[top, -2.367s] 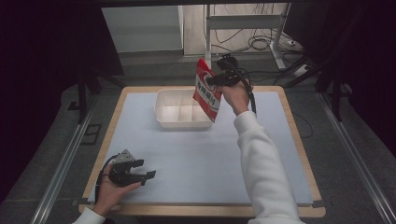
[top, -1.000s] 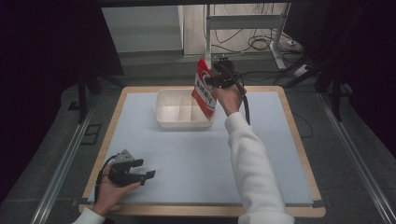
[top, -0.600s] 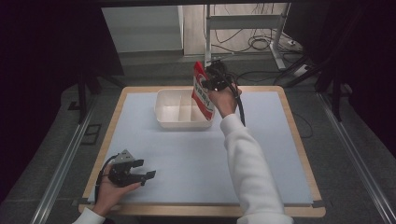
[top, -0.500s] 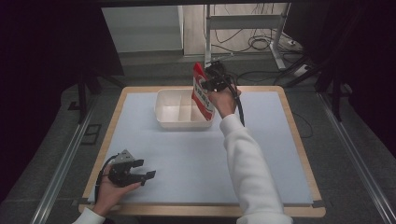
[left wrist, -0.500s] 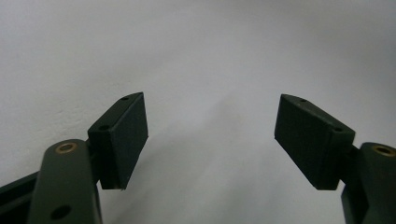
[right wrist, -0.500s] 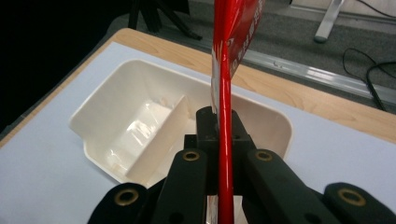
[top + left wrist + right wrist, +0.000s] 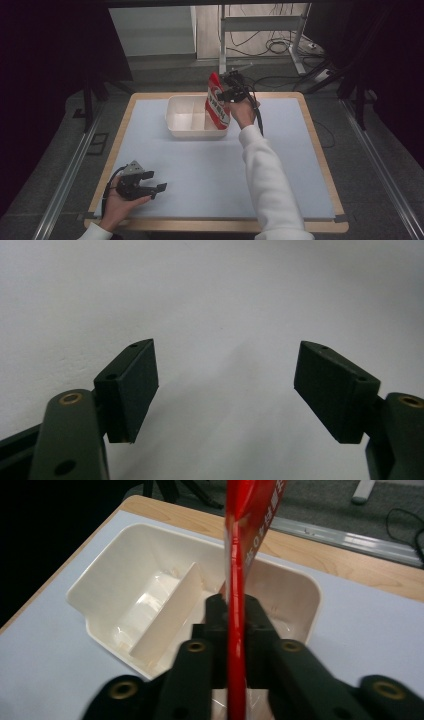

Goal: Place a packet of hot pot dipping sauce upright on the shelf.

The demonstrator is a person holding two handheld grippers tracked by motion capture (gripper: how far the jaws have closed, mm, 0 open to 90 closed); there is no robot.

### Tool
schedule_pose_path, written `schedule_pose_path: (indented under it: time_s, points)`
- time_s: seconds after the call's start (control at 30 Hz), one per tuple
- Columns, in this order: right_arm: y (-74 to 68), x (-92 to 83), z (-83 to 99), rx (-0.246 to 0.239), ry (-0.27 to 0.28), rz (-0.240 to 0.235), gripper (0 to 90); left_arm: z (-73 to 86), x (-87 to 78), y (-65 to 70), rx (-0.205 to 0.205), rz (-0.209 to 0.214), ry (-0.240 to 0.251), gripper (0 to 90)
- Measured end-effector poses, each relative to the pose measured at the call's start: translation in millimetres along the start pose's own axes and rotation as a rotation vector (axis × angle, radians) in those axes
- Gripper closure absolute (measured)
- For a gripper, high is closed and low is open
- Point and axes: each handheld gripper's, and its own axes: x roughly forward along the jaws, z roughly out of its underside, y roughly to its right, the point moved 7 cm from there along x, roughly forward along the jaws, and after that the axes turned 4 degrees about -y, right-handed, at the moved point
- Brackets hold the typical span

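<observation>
1. The left gripper (image 7: 150, 189) rests in the person's hand on the blue mat (image 7: 200, 170), near the desk's near left corner; its jaws stand wide apart with nothing between them, and the left gripper view looks between them at bare mat
2. A white sleeve (image 7: 270, 185) reaches from the near edge toward the far side of the desk
3. The right gripper (image 7: 226, 94) is up over the right end of the tray (image 7: 175, 117); its jaws have just been opening a little, yet the pads still pinch the pouch (image 7: 217, 102)
4. The red and white pouch hangs upright, edge-on in the right gripper view (image 7: 235, 645), above the tray's right compartment
5. The cream tray, split by a divider (image 7: 167, 615), sits on the mat by the far edge, near its middle
</observation>
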Motion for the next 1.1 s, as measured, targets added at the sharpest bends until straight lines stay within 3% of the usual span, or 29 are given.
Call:
schedule_pose_path:
  time_s: [0.2,0.3,0.37,0.53,0.77,0.8,0.93,1.1]
  points:
    - [-5.3,-10.5,-2.0,-0.04,0.05,0.023,50.5,-0.3,-0.5,-0.3,-0.004,0.0,0.004,25.6]
    - [-8.5,-20.7,-2.2,-0.057,0.081,0.019,40.9,-0.6,-0.4,-0.2,-0.006,-0.001,0.008,25.6]
    - [-9.4,-23.0,-1.8,-0.058,0.087,0.017,39.3,-0.8,-0.6,-0.3,-0.003,-0.002,0.009,25.6]
    - [-15.2,-39.5,5.0,-0.074,0.129,-0.04,34.8,-0.7,-1.0,-1.0,-0.001,-0.005,0.006,25.6]
    - [-19.8,-63.2,27.6,-0.102,0.169,-0.098,33.6,-1.1,-1.0,-0.4,-0.011,-0.006,0.011,25.5]
    - [-20.0,-70.9,38.7,-0.109,0.181,-0.118,33.5,-1.1,-1.0,-0.5,-0.012,-0.006,0.011,25.5]
    - [-19.8,-79.0,54.9,-0.12,0.186,-0.129,33.5,-1.4,-0.9,-0.4,-0.014,-0.008,0.013,25.5]
    - [-17.1,-91.6,94.8,-0.137,0.191,-0.148,33.2,-1.4,0.1,0.2,-0.015,-0.008,0.011,25.5]
